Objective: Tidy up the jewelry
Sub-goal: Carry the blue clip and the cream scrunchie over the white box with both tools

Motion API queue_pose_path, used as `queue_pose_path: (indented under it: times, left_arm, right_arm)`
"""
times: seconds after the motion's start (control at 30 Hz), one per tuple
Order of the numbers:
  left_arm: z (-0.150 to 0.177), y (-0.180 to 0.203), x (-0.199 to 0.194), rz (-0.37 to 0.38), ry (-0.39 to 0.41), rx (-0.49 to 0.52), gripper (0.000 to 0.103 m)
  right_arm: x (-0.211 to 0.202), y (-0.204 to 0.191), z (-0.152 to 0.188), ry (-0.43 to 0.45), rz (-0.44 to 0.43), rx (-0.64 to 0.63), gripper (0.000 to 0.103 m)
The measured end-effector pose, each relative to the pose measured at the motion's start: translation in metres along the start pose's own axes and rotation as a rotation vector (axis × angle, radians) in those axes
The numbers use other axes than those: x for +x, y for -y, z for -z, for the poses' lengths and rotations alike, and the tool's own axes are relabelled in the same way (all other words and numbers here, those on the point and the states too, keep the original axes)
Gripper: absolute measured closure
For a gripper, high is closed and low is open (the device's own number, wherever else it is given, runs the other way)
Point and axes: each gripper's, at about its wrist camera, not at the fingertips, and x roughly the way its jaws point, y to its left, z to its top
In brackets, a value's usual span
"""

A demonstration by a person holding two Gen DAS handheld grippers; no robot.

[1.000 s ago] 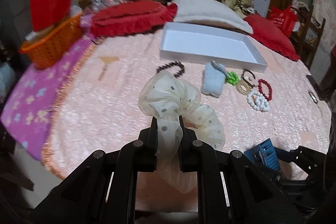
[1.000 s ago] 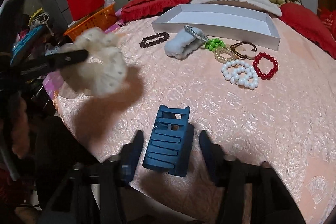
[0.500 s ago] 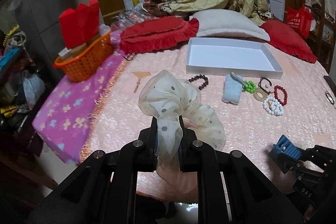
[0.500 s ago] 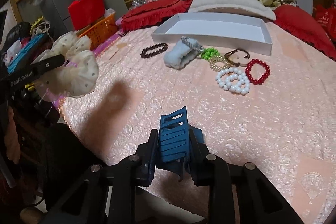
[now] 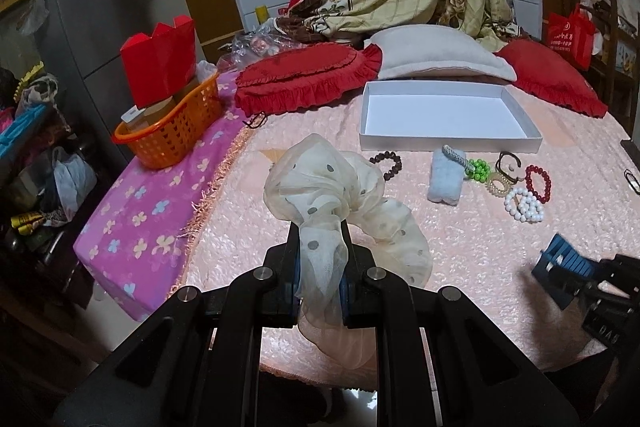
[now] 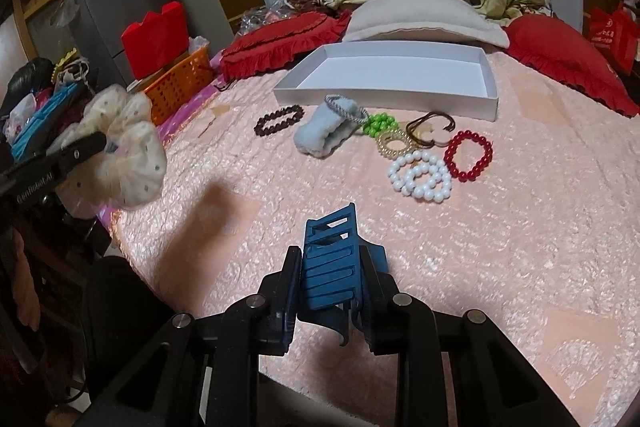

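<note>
My left gripper (image 5: 320, 233) is shut on a cream dotted scrunchie (image 5: 324, 183), held above the near edge of the pink bedspread (image 5: 460, 239). My right gripper (image 6: 330, 259) is shut on a blue hair claw (image 6: 328, 231), lifted just off the bedspread. Farther back lie a dark bead bracelet (image 6: 279, 119), a light blue fabric roll (image 6: 324, 135), green beads (image 6: 378, 125), a gold coil tie (image 6: 394, 143), a white pearl bracelet (image 6: 420, 175) and a red bead bracelet (image 6: 468, 155). Behind them stands an empty white box (image 6: 384, 99).
An orange basket (image 5: 172, 131) with red cartons sits on a purple blanket (image 5: 148, 211) at the left. Red cushions (image 5: 304, 79) and a white pillow (image 5: 436, 55) line the far side. The bed's near edge drops off below both grippers.
My right gripper's jaws closed on the blue hair claw and raised it off the bedspread. My left gripper rose and tipped up with the scrunchie still in it.
</note>
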Motion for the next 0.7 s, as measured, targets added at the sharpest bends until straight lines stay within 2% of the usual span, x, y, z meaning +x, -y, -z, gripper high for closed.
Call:
queue_pose_path:
  times: [0.13,0.27,0.43,0.5,0.7]
  left_arm:
    - [-0.002,0.0,0.013,0.015,-0.025,0.001,0.09]
    - [-0.014,-0.004,0.029,0.072,-0.054,-0.022,0.09]
    - [-0.054,-0.009,0.054,0.199,-0.054,-0.049,0.09]
    - [-0.073,-0.005,0.065,0.217,-0.042,-0.031,0.09]
    - [-0.138,0.017,0.131,0.347,-0.042,-0.002,0.09]
  right_arm:
    - [0.001,0.007,-0.012,0.009,0.003,0.007,0.078]
    - [0.003,0.016,-0.035,0.03,-0.005,0.019,0.078]
    - [0.011,0.028,-0.083,0.072,-0.038,0.049,0.078]
    - [0.019,0.035,-0.105,0.083,-0.056,0.072,0.078]
    - [0.073,0.071,-0.168,0.067,-0.14,0.222,0.078]
